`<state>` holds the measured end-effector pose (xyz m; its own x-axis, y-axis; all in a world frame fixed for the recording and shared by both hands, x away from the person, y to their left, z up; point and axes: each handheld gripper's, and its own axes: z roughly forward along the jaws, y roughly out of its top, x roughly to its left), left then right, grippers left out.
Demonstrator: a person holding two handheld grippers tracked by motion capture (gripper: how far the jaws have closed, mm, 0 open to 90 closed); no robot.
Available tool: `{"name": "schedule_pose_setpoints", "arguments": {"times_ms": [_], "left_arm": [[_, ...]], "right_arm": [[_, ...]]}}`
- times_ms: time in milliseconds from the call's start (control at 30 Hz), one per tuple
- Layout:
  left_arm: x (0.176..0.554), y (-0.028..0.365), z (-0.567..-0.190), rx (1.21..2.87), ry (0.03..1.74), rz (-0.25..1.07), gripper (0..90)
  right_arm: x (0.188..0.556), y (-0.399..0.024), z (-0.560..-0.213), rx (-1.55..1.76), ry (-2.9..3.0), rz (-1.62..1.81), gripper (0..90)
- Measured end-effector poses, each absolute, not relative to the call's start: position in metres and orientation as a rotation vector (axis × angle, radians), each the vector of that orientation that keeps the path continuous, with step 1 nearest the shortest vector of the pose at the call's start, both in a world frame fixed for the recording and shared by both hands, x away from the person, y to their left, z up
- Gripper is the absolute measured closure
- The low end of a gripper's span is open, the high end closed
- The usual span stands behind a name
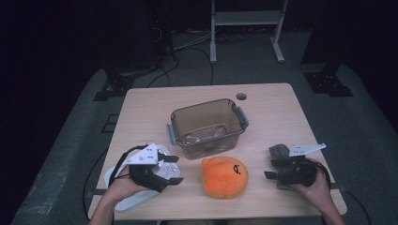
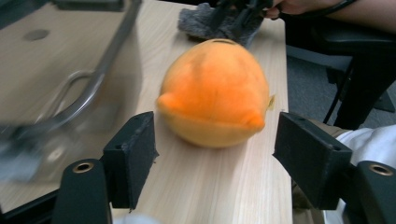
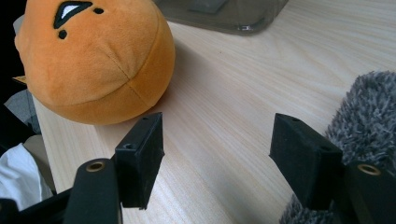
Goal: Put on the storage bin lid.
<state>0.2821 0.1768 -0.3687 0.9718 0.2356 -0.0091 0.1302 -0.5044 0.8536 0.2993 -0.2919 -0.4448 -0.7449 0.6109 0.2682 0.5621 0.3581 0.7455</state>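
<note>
An orange plush toy (image 1: 225, 177) with a black-stitched face lies on the wooden table near the front edge. To its left my left gripper (image 1: 174, 169) is open and points at it. In the left gripper view the plush (image 2: 215, 93) sits just ahead of the wide-apart jaws (image 2: 215, 140), untouched. On the plush's other side my right gripper (image 1: 269, 168) is open, aimed leftward, with bare table between its jaws (image 3: 217, 140). The plush (image 3: 93, 60) lies ahead to the left in the right gripper view. A grey fuzzy thing (image 1: 279, 151) (image 3: 369, 112) rests against the right gripper's far jaw.
A brownish see-through plastic bin (image 1: 209, 126) with side handles stands at the table's middle, behind the plush. A white flat thing (image 1: 133, 200) lies under my left hand at the front left. The table (image 1: 281, 117) has a round hole (image 1: 241, 96) at the back.
</note>
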Motion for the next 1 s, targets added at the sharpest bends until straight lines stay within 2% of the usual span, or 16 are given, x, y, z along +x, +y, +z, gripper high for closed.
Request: {"name": "schedule_pose_setpoints", "arguments": {"times_ms": [400,1000], "left_arm": [[0.294,0.115,-0.369,2.104,0.171,0.054,20.6],[0.309,0.064,-0.379,2.145,0.132,0.09,19.3]], "right_arm": [[0.299,-0.295,-0.445,1.104,2.534,1.372,33.6],[0.301,-0.296,-0.445,1.1,2.537,1.377,33.6]]}}
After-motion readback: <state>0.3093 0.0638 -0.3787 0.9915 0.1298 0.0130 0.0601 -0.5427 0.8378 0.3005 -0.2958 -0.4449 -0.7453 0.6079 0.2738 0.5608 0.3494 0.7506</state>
